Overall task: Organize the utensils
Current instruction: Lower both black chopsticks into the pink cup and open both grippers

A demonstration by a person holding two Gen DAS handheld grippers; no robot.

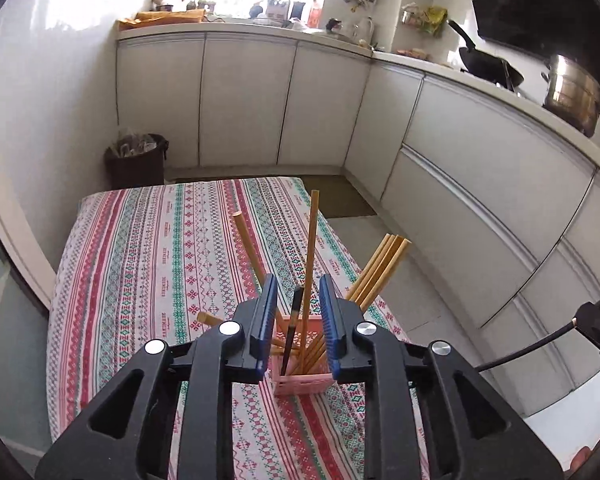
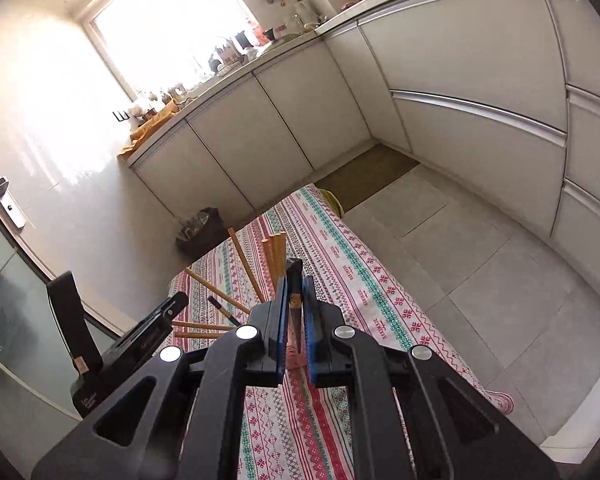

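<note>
In the left wrist view a pink holder stands on the striped tablecloth with several wooden chopsticks and one black chopstick leaning in it. My left gripper hovers just above and in front of it, open; the upright sticks show in the gap but the pads do not press them. In the right wrist view my right gripper is shut on a dark chopstick, held above the pink holder. Wooden chopsticks fan out to its left.
The table is narrow, with tiled floor on its right and a wall on its left. A dark waste bin stands beyond the far left corner. White cabinets line the back and right; a wok and steel pot sit on the counter.
</note>
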